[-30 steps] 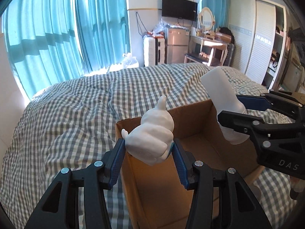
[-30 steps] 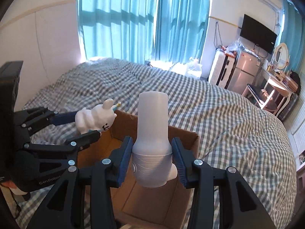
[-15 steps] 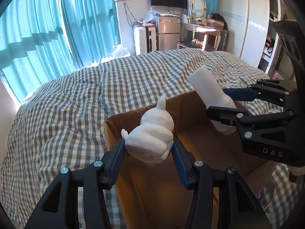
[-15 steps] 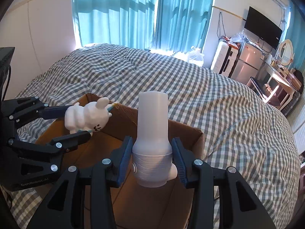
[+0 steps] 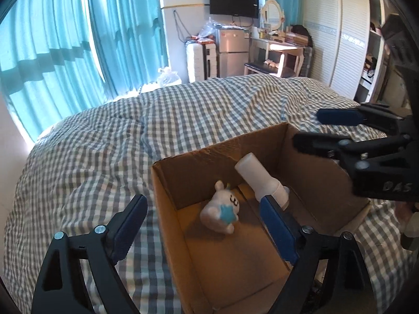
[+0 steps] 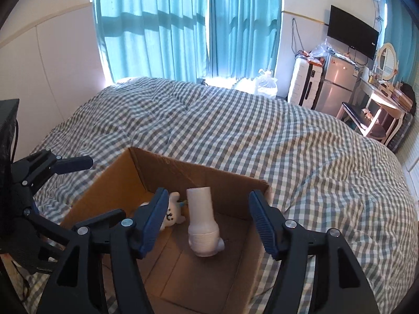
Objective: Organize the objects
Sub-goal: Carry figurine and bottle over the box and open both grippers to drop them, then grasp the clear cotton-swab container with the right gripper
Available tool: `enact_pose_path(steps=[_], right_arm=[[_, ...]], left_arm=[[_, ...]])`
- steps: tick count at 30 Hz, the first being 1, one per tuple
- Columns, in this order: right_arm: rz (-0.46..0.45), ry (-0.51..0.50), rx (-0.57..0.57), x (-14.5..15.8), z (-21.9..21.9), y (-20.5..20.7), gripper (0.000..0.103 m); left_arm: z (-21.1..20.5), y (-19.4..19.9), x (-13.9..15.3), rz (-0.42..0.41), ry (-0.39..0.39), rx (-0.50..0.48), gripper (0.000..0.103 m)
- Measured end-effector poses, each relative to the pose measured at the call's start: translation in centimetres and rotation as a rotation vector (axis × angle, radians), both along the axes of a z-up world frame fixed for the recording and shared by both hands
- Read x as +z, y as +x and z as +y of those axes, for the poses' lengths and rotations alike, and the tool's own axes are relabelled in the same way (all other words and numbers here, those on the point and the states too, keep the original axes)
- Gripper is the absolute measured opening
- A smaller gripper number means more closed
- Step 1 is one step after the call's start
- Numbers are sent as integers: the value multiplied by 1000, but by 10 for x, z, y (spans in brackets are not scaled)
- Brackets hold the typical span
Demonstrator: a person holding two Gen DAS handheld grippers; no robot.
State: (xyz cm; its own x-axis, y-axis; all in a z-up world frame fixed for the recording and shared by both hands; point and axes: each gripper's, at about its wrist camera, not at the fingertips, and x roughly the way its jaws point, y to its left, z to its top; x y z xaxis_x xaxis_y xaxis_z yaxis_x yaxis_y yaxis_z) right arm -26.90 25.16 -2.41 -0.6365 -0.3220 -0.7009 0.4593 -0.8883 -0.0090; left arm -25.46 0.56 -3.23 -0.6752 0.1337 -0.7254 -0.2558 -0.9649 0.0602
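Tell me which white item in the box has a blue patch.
The rabbit figure, a blue star on its front; the bottle beside it is plain white.

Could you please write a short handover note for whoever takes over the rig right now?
Left gripper: open, empty, above the near left part of the cardboard box.
Right gripper: open, empty, above the box on its other side.
White bunny figurine: lying on the box floor near the far wall.
White bottle: also on the box floor, on its side beside the figurine, its narrow end toward the far wall.
Done: both items are in the box, which sits on the checked bedspread.
Left: no other loose items show on the bed in these views, so look around before picking anything else.
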Motion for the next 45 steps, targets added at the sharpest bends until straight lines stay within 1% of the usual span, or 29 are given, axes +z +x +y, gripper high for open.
enact_pose_path(steps=[5,9,13,15,16,20,24,26,30,32,36,40,43,45], right_arm=[[51,-2,-8,32,10,33,69],[98,3,-27,59,20,63,70],[150,-3,-33,89,27,100,74],[170,4,-36,100,29,116,76],[180,10,-39,104,29,126,78],[203,20,-42,113,30,159,80],[193,-12,-40,114,34,188,88],[194,-15,-48,113,35,202,88],[208,-30,-60,104,36,226,90],[203,-25,-66,92,38,236,90],[176,11,-104,56,35,242,90],[97,69,-147,5,34,234,90],[32,74,-131,-29,31,232,90],[1,82,-117,-46,26,233,90]], left_arm=[[-5,23,22,35,-5,24,91],[-2,47,51,81,5,33,91],[-3,76,77,131,17,32,94],[1,89,88,151,26,19,95],[3,96,93,160,27,15,98],[9,124,104,190,13,17,99],[8,149,104,196,18,37,100],[7,159,101,201,12,52,101],[0,174,88,209,23,105,102],[-4,182,76,198,36,120,102],[-6,188,49,159,12,149,102],[-7,183,22,113,-30,180,102],[-5,184,2,89,-45,185,102],[-3,185,-11,69,-57,182,102]])
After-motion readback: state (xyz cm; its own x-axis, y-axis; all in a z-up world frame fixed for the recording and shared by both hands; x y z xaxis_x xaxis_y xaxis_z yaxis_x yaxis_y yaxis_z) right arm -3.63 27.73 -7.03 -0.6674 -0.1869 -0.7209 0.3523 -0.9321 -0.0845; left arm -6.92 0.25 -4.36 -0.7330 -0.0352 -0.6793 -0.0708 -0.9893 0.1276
